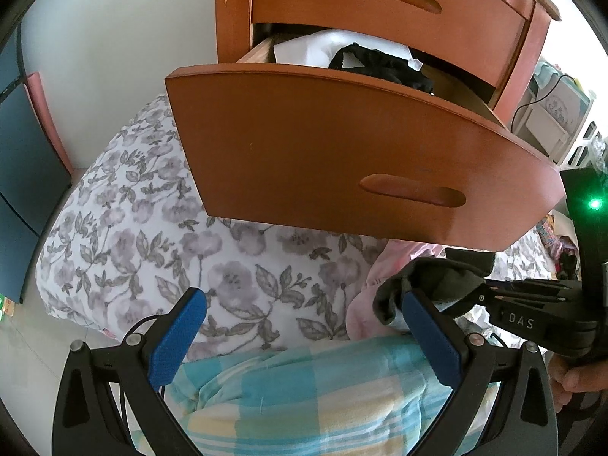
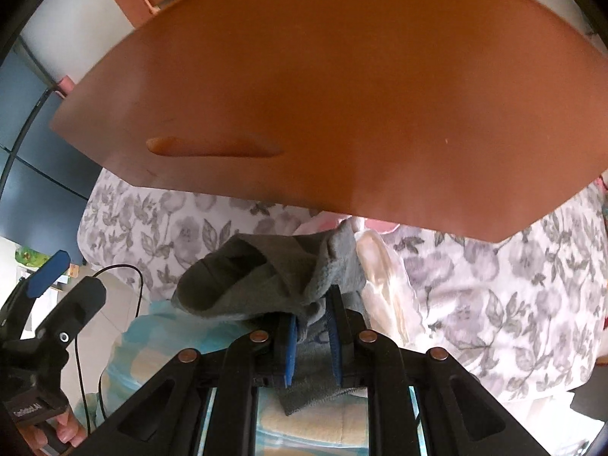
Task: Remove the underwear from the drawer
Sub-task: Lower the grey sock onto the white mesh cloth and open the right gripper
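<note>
Plain white wall [image 1: 125, 30] at ten o'clock in the left wrist view, evenly daylit. Orange-brown wooden cabinet [image 1: 539, 38] at twelve to one o'clock against that wall. Beneath, from nine to six o'clock, a bed cover [image 1: 125, 228] printed with grey flowers and leaves. At six o'clock, a checked blanket [image 1: 304, 387] in turquoise, pale yellow and white, with a pink cloth [image 1: 361, 304] just beside it. Dark blue panel [image 1: 22, 159] with a pink edge at nine o'clock. White shelf unit [image 1: 551, 125] with a black cable at three o'clock, brightly lit. Pale floor [image 1: 34, 349] at eight o'clock.
</note>
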